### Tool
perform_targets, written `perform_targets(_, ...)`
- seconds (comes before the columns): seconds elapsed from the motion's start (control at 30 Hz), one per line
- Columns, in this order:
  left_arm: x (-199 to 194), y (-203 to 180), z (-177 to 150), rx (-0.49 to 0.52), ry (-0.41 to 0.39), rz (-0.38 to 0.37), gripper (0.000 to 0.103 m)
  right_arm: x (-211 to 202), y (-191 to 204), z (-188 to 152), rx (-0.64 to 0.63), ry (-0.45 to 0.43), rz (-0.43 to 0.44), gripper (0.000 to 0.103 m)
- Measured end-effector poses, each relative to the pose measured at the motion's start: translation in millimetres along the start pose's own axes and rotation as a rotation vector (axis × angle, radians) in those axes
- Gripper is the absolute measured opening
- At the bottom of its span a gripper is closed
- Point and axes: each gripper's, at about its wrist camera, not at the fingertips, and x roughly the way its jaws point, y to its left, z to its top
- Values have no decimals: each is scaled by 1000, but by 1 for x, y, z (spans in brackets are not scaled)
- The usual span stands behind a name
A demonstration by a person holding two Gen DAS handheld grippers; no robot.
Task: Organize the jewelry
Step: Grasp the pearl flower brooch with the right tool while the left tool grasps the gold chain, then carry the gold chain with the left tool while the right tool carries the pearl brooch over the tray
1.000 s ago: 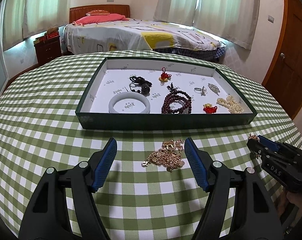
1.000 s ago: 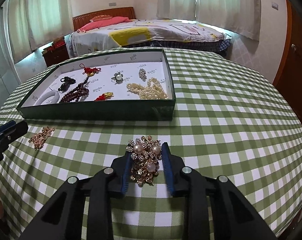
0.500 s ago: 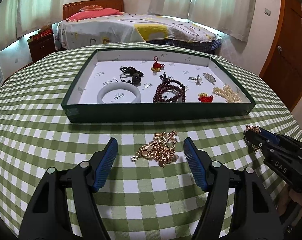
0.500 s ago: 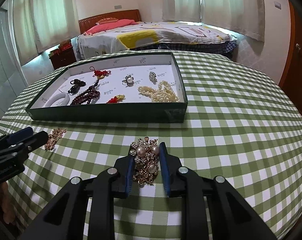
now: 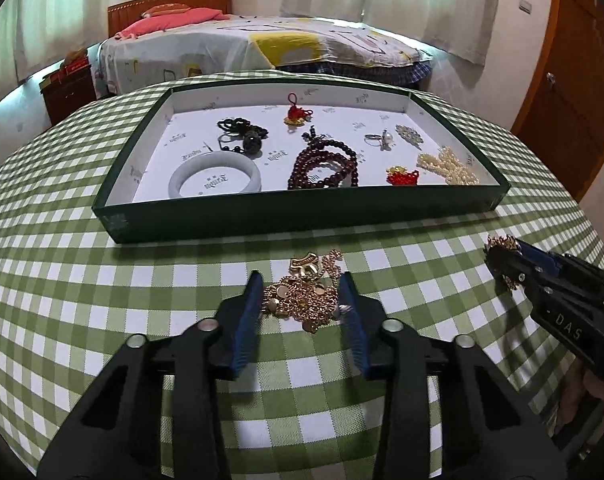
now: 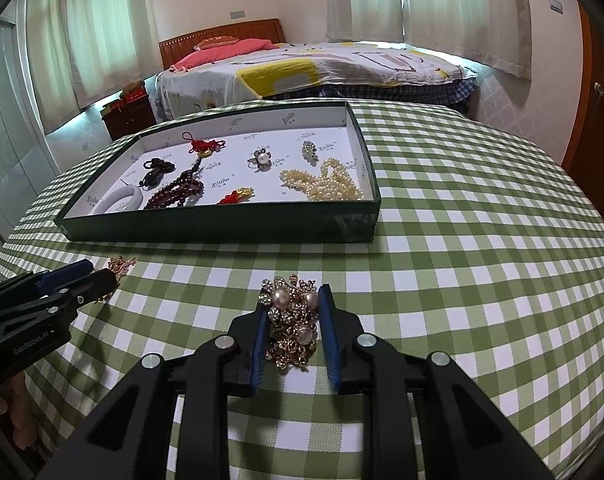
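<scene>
Pointing down at a slant over the green-checked tablecloth (image 5: 102, 300), the left gripper (image 5: 302, 300) straddles a heap of gold chain jewelry (image 5: 303, 294) lying on the cloth just in front of the dark green tray (image 5: 262, 216). Its jaws are closing, with the heap between them; the blue pads (image 5: 248, 312) sit at the heap's edges, and a firm pinch cannot be confirmed. Eight pieces lie in the tray: one pale bangle (image 5: 214, 174), one dark red bead strand (image 5: 325, 164), one black bead piece (image 5: 244, 132), two red knot charms, one pearl ring, one small brooch and one pearl strand (image 5: 447, 164). At the right edge, the right gripper (image 5: 501, 260) enters at a slant, gold showing at its tip.

From the right wrist, the right gripper (image 6: 294, 320) also slants down over the cloth. Its jaws stand narrowly apart, clamped on one pearl-and-gold cluster (image 6: 292, 324), three pearls visible. The left gripper (image 6: 98, 280) lies low at the left edge, beside the gold chain jewelry (image 6: 120, 264). The tray (image 6: 222, 224) lies beyond.
</scene>
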Motion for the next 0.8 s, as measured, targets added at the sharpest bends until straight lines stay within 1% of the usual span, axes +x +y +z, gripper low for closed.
perform_targets(0.07,-1,1,-1,4,-1,-11,24,0,0,0,0,0,0,24)
perform_targets(0.1,-1,1,-1,4,-3,-19,22,0,0,0,1,-1,0,24)
perform_targets(0.17,-1,3,-1,-1,-4,-42,16,0,0,0,1,-2,1,24)
perform_targets(0.47,-5,3,-3,11,-16,-42,14,0,0,0,3,-3,2,24)
perform_targets(0.8,-25,9,2,5,-61,-25,14,-5,4,3,0,-19,5,24)
